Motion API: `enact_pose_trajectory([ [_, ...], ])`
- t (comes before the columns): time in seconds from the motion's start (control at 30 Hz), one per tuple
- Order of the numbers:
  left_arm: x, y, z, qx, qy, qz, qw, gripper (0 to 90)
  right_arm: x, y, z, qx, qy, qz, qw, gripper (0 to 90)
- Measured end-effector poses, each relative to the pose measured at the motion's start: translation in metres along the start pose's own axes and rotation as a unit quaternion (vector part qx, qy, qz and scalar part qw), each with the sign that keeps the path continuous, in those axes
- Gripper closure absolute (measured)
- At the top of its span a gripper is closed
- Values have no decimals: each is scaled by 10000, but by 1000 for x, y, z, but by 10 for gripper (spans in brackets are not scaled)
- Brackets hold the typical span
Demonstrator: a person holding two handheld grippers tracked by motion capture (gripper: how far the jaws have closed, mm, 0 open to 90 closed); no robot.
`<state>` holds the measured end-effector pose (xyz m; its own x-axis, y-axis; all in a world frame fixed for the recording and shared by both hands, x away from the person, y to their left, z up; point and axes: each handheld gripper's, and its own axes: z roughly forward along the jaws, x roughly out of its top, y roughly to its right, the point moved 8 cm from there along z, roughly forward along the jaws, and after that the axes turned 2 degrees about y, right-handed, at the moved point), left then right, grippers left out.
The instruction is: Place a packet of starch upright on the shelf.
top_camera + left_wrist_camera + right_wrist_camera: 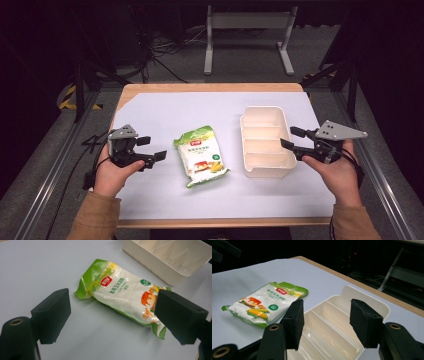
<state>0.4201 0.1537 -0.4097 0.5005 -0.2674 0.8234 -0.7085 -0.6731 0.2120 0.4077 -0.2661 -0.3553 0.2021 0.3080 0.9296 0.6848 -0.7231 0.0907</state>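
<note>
Two hand-held grippers hover over the white-covered wooden tabletop [165, 107], one on each side of the things lying on it. The left hand-held gripper [152, 148] sits just left of a green-and-white plastic pouch of corn starch with a red logo and a picture of corn cobs [201, 156]; its jaws stand well apart with nothing between them, and in the left gripper view the same pouch [125, 296] lies flat on the tabletop just beyond the black pads, clear of both. The right hand-held gripper [291, 138] is at the right-hand rim of a cream rectangular plastic tray divided into four compartments [247, 122], which stands just right of the pouch without touching it. Its jaws are also spread and empty; in the right gripper view they reach over the tray [374, 302], framing its inner dividers, though whether a pad touches the rim cannot be told. Each gripper is held in one of the person's hands, with tan sleeves at the bottom edge
</note>
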Motion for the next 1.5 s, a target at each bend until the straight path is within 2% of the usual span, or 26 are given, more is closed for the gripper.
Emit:
enact_pose_trajectory([
  [0.03, 1, -2, 4, 40, -62, -59, 10000, 150, -1, 0, -2, -27, 1, 19, 10000, 441],
  [0.3, 5, -2, 16, 67, -109, -25, 9999, 149, -6, 5, -14, -224, 18, 63, 9997, 418],
  [0.67, 5, -3, 37, -43, -283, -85, 9996, 159, -17, 11, -27, -409, -19, 191, 9990, 397],
  [0.87, 3, -4, 49, -88, -413, -206, 9989, 157, -24, 15, -31, -489, -76, 283, 9984, 393],
  [1.0, -4, -5, 63, -110, -590, -358, 9976, 155, -27, 17, -34, -539, -96, 340, 9979, 390],
  [1.03, -5, -7, 65, -95, -619, -328, 9975, 153, -28, 18, -34, -538, -105, 365, 9978, 387],
  [1.13, -10, -11, 75, -44, -677, -414, 9968, 152, -30, 19, -34, -564, -125, 390, 9976, 385],
  [1.23, -15, -15, 87, 71, -726, -575, 9957, 148, -33, 20, -34, -574, -144, 432, 9973, 381],
  [1.37, -18, -18, 97, 174, -784, -612, 9949, 148, -36, 20, -33, -595, -187, 496, 9968, 377],
  [1.5, -20, -22, 105, 153, -793, -695, 9943, 149, -40, 22, -34, -611, -217, 560, 9963, 369],
])
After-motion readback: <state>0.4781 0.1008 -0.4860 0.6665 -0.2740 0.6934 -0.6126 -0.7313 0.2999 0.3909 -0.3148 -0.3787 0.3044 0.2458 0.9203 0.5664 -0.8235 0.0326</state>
